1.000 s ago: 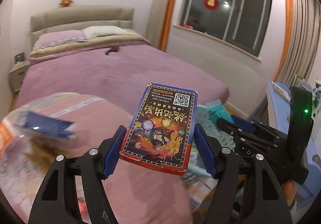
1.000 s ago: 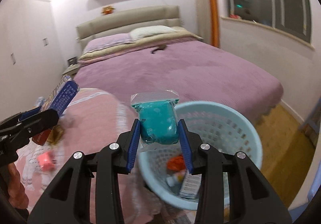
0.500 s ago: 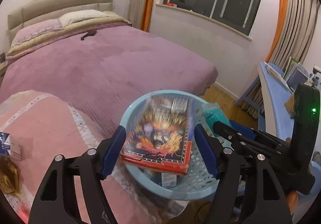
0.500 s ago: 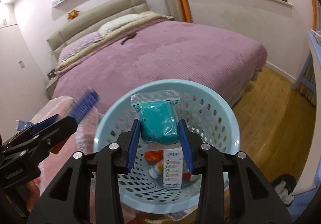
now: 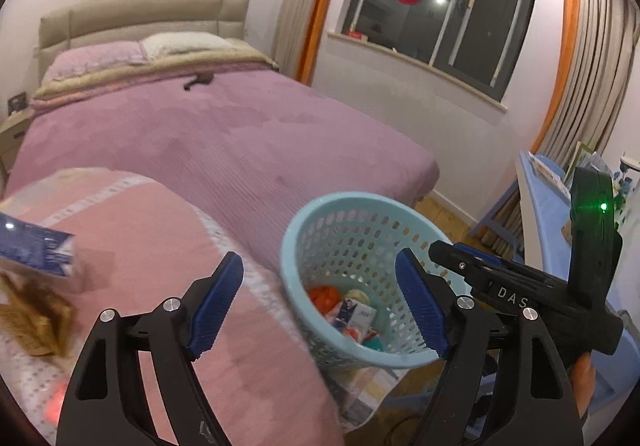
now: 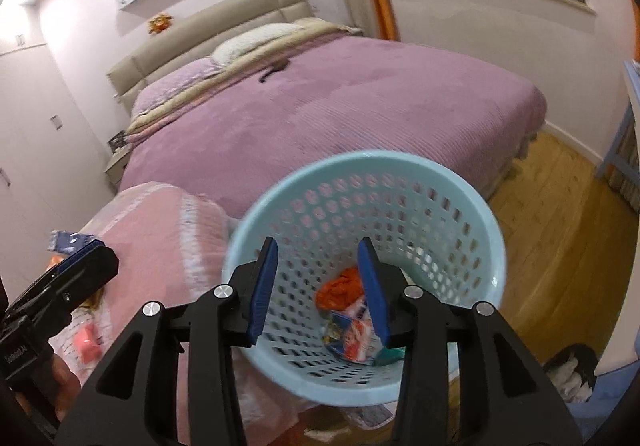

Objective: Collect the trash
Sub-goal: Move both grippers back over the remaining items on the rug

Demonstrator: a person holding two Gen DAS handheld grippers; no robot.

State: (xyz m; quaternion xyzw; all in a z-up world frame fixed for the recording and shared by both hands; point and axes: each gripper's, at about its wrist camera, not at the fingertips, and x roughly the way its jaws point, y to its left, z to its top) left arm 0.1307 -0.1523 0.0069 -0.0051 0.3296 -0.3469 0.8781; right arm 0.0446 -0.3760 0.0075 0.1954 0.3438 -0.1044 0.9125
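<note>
Hanging over the blue basket (image 6: 496, 230), the right gripper (image 6: 320, 286) is partly open and empty. The left gripper (image 5: 320, 306) has just been opening wide, nothing in it. Trash (image 6: 352, 322) lies inside; more trash (image 5: 36, 250) waits at nine o'clock. The basket could be bumped over if a gripper is swung low

Pink quilt (image 5: 160, 238) carries a blue packet (image 5: 36, 250); basket (image 5: 304, 230) just beside.

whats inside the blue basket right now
In the basket: an orange wrapper, small printed boxes and a teal packet. Anything beneath them is covered.
</note>
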